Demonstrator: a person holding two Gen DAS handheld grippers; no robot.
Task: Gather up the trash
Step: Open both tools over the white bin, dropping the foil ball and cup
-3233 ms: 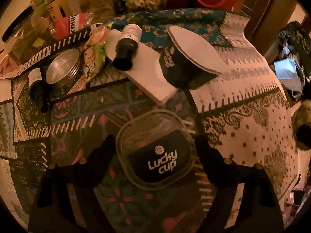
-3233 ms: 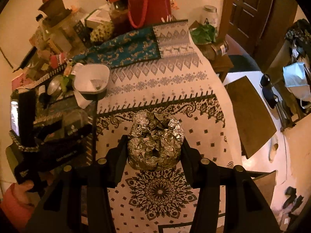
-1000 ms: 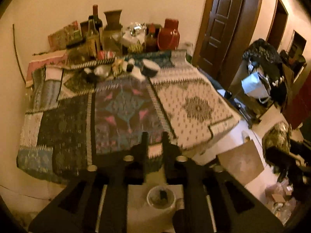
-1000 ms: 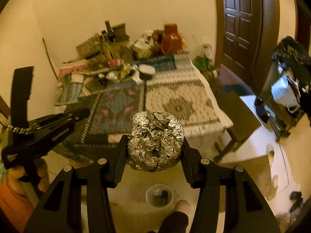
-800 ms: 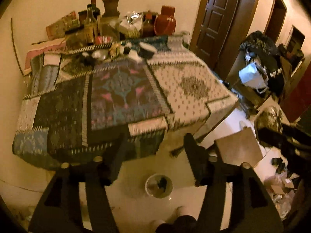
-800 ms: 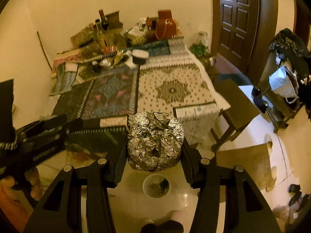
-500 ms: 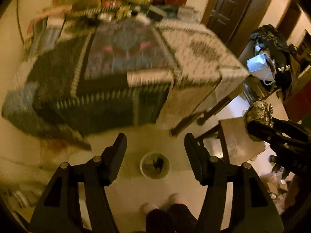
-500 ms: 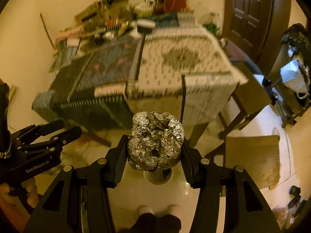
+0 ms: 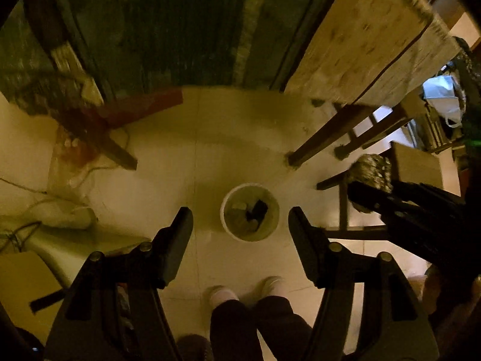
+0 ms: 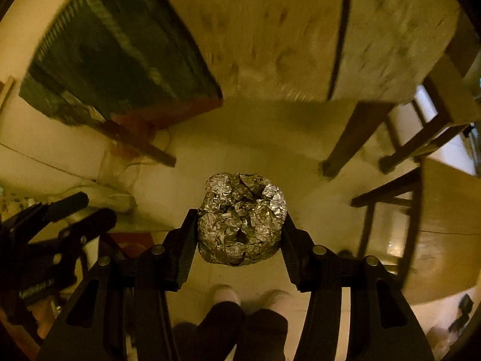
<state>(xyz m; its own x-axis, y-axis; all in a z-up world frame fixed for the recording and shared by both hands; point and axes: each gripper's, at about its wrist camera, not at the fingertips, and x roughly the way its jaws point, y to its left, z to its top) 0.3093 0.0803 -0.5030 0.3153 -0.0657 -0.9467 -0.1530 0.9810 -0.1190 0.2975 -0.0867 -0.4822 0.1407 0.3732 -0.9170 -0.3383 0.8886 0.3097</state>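
Note:
A small white trash bin (image 9: 250,212) stands on the pale floor, with a few pieces of trash inside. My left gripper (image 9: 240,225) is open and empty, pointing down with the bin between its fingers in view. My right gripper (image 10: 240,228) is shut on a crumpled ball of aluminium foil (image 10: 242,221) and holds it above the floor. The foil ball also shows in the left wrist view (image 9: 371,170), right of the bin. The bin is hidden behind the foil in the right wrist view.
The table's hanging patterned cloth (image 9: 186,24) and wooden legs (image 9: 324,138) are just beyond the bin. A wooden stool (image 10: 445,234) stands at the right. The person's feet (image 9: 249,291) are close to the bin. Cables and a white object (image 9: 63,216) lie at the left.
Both grippers have tilted down from the table toward the floor. The left gripper, shut a second ago, has opened and now frames the bin. The right still holds the foil.

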